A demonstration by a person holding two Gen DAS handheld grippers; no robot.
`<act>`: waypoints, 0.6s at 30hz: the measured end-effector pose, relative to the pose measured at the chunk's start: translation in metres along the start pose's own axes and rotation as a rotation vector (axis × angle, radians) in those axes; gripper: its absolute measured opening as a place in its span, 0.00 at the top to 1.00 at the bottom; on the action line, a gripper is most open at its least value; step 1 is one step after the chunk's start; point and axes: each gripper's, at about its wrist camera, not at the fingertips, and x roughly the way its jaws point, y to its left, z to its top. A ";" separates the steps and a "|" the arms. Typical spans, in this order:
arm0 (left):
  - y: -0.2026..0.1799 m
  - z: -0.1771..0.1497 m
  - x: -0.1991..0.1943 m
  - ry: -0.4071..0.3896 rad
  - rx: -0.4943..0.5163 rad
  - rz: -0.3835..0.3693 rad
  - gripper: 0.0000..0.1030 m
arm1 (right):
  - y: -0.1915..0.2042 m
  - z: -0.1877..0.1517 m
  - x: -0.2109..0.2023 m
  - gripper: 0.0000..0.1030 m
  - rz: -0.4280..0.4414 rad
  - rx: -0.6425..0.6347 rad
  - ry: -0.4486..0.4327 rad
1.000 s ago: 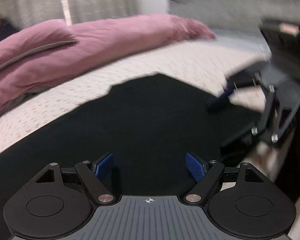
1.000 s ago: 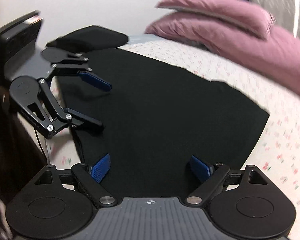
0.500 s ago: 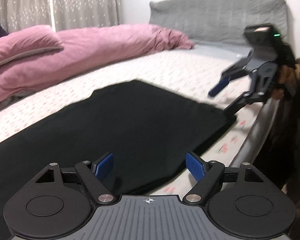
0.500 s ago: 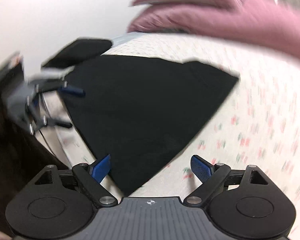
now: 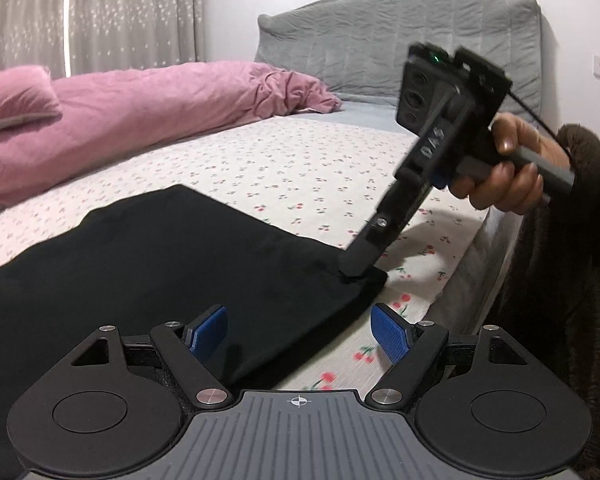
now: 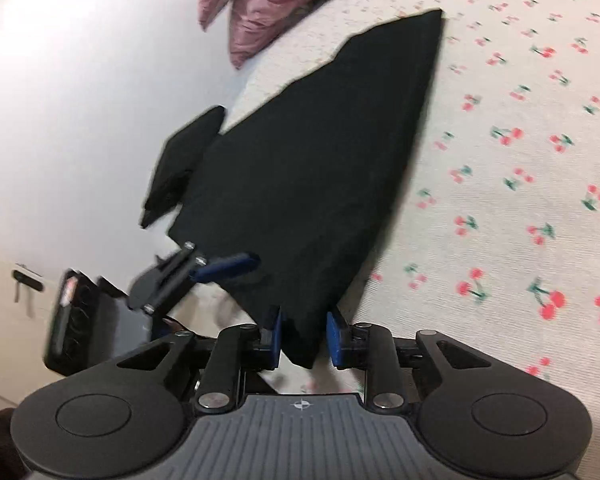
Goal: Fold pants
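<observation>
Bed (image 5: 300, 168): cherry-print sheet, pink duvet (image 5: 148, 108), grey headboard (image 5: 380, 44).
Pants (image 5: 160, 264): black, flat on the bed.
Right gripper (image 6: 303, 334): fingers closing around pants' corner.
Left gripper (image 5: 298, 330): fingers wide apart, empty.

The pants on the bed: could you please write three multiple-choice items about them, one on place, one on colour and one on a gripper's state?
1. Which part of the pants sits between the right gripper's pads?
A. a corner
B. the middle
C. nothing

2. What colour are the pants?
A. pink
B. black
C. grey

3. How does the left gripper stand?
A. clamped on the pillow
B. shut on the pants
C. open, holding nothing

Answers:
1 A: in the right wrist view a corner of the pants lies between the pads, whose jaws are closing.
2 B: the cloth is black against the cherry-print sheet.
3 C: its blue pads stand wide apart over the pants' edge, pressing nothing.
</observation>
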 end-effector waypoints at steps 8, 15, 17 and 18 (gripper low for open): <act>-0.027 0.011 0.018 -0.047 0.052 0.119 0.23 | 0.017 0.023 0.011 0.77 0.094 0.019 -0.054; -0.025 0.013 0.044 -0.010 -0.041 0.267 0.55 | 0.017 0.034 0.011 0.73 0.093 0.029 -0.061; -0.021 0.011 0.046 0.003 -0.072 0.291 0.67 | 0.011 0.036 0.003 0.61 0.069 0.037 -0.091; -0.019 0.010 0.045 0.003 -0.084 0.297 0.70 | 0.009 0.037 0.001 0.56 0.047 0.039 -0.109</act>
